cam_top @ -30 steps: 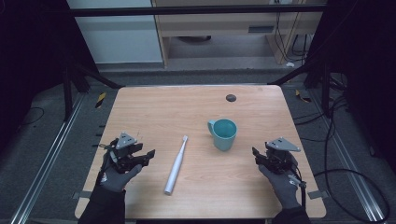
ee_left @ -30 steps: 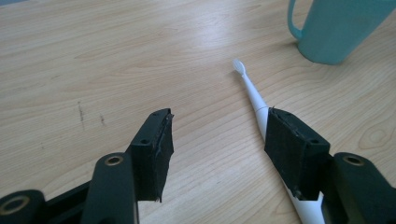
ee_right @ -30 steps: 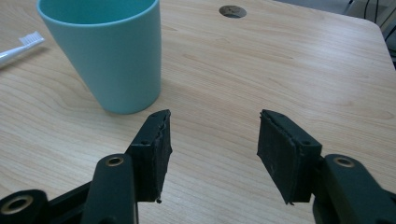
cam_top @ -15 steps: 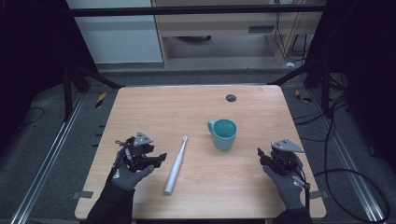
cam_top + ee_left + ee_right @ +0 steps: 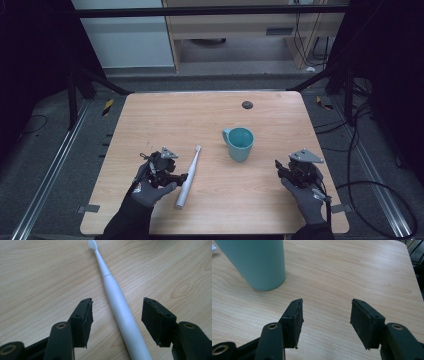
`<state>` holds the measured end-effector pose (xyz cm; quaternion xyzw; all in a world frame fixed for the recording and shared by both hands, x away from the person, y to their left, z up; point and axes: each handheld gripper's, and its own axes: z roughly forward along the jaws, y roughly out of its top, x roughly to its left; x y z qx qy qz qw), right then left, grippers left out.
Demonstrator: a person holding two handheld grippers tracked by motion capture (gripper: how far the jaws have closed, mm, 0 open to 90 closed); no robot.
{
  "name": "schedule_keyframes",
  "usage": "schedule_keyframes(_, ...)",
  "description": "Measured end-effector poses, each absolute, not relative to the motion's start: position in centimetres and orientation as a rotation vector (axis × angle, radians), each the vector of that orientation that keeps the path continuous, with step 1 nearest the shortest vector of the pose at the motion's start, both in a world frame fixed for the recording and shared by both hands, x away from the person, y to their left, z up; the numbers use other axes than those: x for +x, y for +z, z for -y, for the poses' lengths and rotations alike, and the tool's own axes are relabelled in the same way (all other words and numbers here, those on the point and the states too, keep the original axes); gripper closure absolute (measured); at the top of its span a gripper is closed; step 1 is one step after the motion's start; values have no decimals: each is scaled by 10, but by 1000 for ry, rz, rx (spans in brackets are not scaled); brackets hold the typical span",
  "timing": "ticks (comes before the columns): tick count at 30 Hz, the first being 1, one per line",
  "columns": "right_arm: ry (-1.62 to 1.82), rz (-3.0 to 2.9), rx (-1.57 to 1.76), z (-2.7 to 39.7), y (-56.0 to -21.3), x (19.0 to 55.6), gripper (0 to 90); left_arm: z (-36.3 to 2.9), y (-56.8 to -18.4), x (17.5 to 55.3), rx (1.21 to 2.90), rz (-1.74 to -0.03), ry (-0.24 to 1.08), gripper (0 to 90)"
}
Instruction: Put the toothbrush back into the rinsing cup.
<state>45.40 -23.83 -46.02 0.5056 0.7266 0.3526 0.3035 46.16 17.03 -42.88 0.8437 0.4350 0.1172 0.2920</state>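
Overhead view forward-down; gripper views skim table (image 5: pixel 210 115)

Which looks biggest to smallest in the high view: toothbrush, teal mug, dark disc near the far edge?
1. White electric toothbrush: longest by far, though slim.
2. Teal mug: shorter but bulkier; by area the two look close, so that ranking is unsure.
3. Dark disc: clearly smallest.

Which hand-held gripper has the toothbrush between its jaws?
The left hand-held gripper: the white toothbrush lies between its open jaws, untouched. The right hand-held gripper frames bare table.

Left gripper (image 5: pixel 116 315), jaws just closing slightly yet apart, hangs low; right gripper (image 5: pixel 325 320) gapes.
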Motion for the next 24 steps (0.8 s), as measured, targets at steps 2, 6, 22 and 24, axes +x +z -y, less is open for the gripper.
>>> schedule_keyframes(2, 935, -1929, 1339, 238, -460, 454, 436, -168, -431, 462, 2250, -1157, 317, 418)
schedule_keyframes(6, 930, -1931, 1335, 238, -461, 454, 436, -161, -435, 461, 2269, -1162, 308, 425)
schedule_keyframes(22, 923, -1943, 1346, 238, -462, 455, 441, -148, -450, 464, 2343, -1247, 241, 483)
schedule_keyframes(24, 918, -1948, 1342, 238, -463, 455, 440, -147, -451, 465, 2358, -1257, 235, 486)
